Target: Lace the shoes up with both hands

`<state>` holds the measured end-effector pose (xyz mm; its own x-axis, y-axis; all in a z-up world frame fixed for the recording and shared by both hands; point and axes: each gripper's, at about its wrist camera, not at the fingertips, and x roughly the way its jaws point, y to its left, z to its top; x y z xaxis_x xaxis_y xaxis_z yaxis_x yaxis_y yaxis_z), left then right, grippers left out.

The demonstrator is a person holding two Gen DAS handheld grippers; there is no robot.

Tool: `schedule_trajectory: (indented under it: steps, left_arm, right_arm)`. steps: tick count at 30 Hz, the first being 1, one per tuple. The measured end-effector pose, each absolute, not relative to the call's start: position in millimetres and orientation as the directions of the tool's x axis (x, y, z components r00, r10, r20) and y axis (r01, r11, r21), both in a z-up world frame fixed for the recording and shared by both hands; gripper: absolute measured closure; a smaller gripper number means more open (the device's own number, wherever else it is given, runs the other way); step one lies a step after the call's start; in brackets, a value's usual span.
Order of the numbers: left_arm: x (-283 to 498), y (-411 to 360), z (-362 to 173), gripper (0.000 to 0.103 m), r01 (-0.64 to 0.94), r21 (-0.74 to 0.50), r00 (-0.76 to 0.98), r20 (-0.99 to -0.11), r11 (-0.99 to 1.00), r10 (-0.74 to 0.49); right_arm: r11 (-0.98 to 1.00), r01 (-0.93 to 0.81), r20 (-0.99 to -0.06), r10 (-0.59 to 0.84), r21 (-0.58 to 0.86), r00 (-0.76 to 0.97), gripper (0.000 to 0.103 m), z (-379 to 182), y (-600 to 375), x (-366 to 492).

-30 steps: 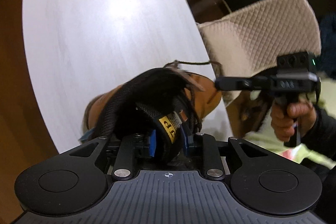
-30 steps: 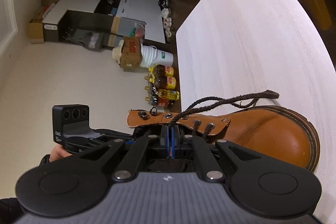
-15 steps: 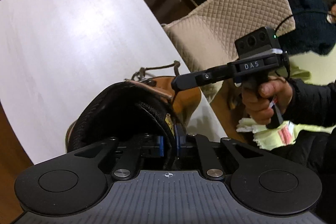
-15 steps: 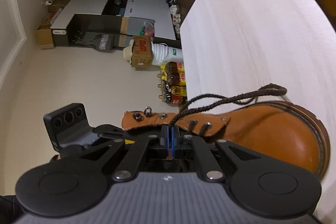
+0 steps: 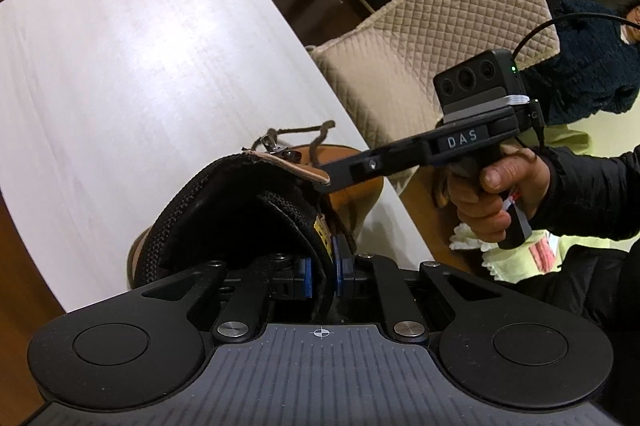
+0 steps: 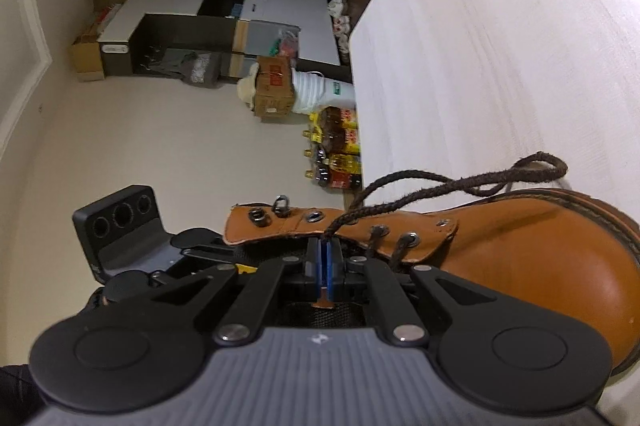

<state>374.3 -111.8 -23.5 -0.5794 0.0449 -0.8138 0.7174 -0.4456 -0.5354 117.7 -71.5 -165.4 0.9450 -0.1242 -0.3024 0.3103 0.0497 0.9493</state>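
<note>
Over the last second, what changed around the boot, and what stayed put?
The left hand-held gripper closed its jaws onto the boot's black padded collar, where a second ago they stood wide around it. The right hand-held gripper edged in toward the boot. Unchanged: the right one is shut on the eyelet flap's edge, the lace lies looped over the toe, and the boot sits on the table.

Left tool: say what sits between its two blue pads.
In the left wrist view, the left tool has the black padded collar of the brown boot between its pads, which press on it.
</note>
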Motion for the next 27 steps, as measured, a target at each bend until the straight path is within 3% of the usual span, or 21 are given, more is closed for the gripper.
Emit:
schedule_trajectory:
  steps: [5, 9, 14, 16, 19, 21, 24, 27]
  left_arm:
    - [377, -111, -25, 0.092, 0.719, -0.534, -0.578, -0.815, -0.446, 0.045]
    - [381, -112, -25, 0.092, 0.718, -0.543, -0.587, -0.809, -0.436, 0.041]
    - [380, -113, -24, 0.092, 0.714, -0.543, -0.589, -0.807, -0.442, 0.039]
    - [380, -113, -24, 0.092, 0.715, -0.544, -0.590, -0.807, -0.439, 0.038]
    - [380, -111, -25, 0.092, 0.719, -0.538, -0.583, -0.812, -0.441, 0.039]
    - [382, -112, -25, 0.092, 0.723, -0.543, -0.587, -0.809, -0.428, 0.035]
    - [384, -113, -26, 0.092, 0.727, -0.546, -0.589, -0.808, -0.416, 0.032]
    - [384, -113, -25, 0.093, 0.724, -0.549, -0.592, -0.805, -0.417, 0.032]
  right_arm:
    - [0.207, 0.377, -0.376, -0.045, 0.903, 0.925, 0.099, -146, -70, 131]
    - [0.137, 0.362, -0.357, -0.060, 0.922, 0.932, 0.091, -146, -75, 123]
    - [0.012, 0.344, -0.341, -0.100, 0.939, 0.935, 0.092, -157, -80, 115]
    - [0.041, 0.355, -0.351, -0.089, 0.934, 0.932, 0.100, -156, -79, 118]
    - [0.103, 0.372, -0.369, -0.047, 0.923, 0.928, 0.100, -151, -77, 124]
    - [0.130, 0.379, -0.378, -0.028, 0.916, 0.925, 0.098, -148, -75, 126]
    - [0.077, 0.405, -0.396, -0.107, 0.911, 0.912, 0.089, -143, -70, 109]
    - [0.081, 0.420, -0.414, -0.087, 0.904, 0.906, 0.089, -139, -55, 113]
